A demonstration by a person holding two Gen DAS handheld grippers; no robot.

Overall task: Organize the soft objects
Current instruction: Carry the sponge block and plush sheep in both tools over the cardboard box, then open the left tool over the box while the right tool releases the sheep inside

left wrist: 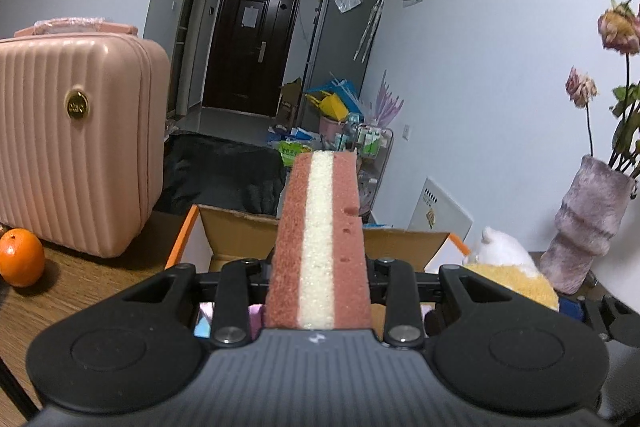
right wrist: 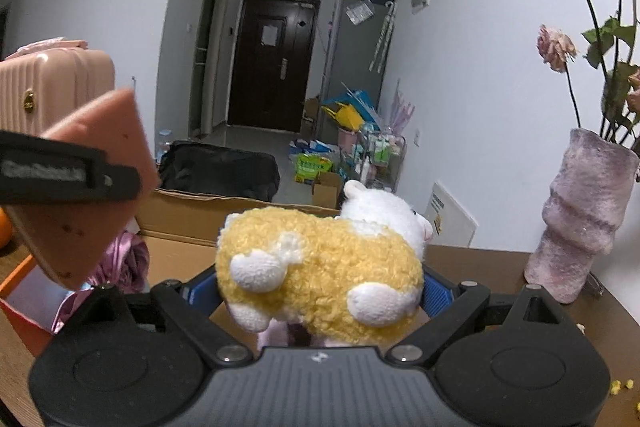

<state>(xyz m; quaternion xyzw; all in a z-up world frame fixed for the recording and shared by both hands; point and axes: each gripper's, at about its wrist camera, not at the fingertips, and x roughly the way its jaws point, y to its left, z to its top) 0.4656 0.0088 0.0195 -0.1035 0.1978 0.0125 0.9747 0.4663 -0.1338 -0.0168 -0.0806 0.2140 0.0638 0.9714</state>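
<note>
My left gripper (left wrist: 320, 279) is shut on a pink sponge with a white middle layer (left wrist: 320, 239), held edge-up above an open cardboard box (left wrist: 240, 231). The sponge also shows in the right wrist view (right wrist: 92, 163), with the left gripper's finger across it. My right gripper (right wrist: 320, 291) is shut on a yellow and white plush sheep (right wrist: 320, 267), held over the right part of the box (right wrist: 192, 215). The sheep also shows in the left wrist view (left wrist: 508, 267). A shiny purple cloth (right wrist: 120, 263) lies inside the box.
A pink ribbed suitcase (left wrist: 72, 143) and an orange (left wrist: 20, 259) stand on the wooden table (left wrist: 80, 291) at left. A furry purple vase with dried roses (right wrist: 580, 219) stands at right. Small yellow crumbs (right wrist: 620, 385) lie on the table.
</note>
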